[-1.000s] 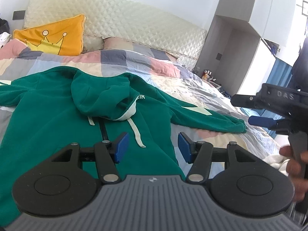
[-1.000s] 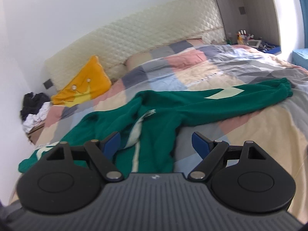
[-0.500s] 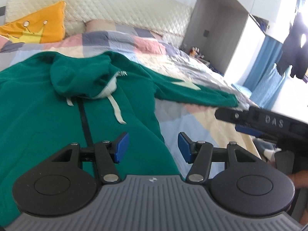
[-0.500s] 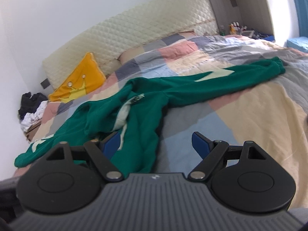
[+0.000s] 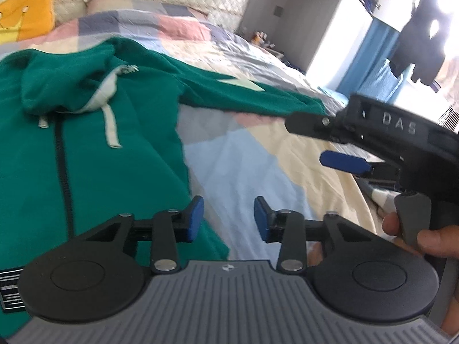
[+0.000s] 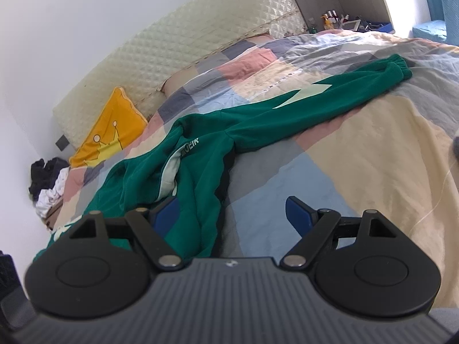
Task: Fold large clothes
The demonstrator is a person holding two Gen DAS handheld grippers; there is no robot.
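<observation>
Green hoodie lies spread on a bed, zip side up. Its straight side edge runs from just ahead of the left gripper up and away; the L blue pad overlaps that edge, the R pad sits over bare bedspread. L jaws have just been closing but the pads are apart, nothing pinched betw. them, only air and the cover below.

Right gripper: jaws wide apart, empty. Its L pad hangs over the hoodie body, its R pad over open bedspread; the garment's side edge runs up betw. them. Ahead and to the R of these fingers one sleeve stretches out straight, ending in a gathered cuff, w/ a pale patch partway along.

Free room: broad flat bedspread R of both grippers, no clutter on it. In the left wrist view the right gripper's black body, marked DAS, sits close on the R, a hand on its trigger.

Textures: hoodie looks like soft matte fleece; bunched hood w/ pale lining, two flat pale drawstrings, dark zip line. Bedspread is thin, creased patchwork of pink, blue, grey, cream squares.

Beyond the fingers: quilted cream headboard, yellow crown cushion, heap of dark and white clothes far L, small bottles on a bedside shelf far R.
</observation>
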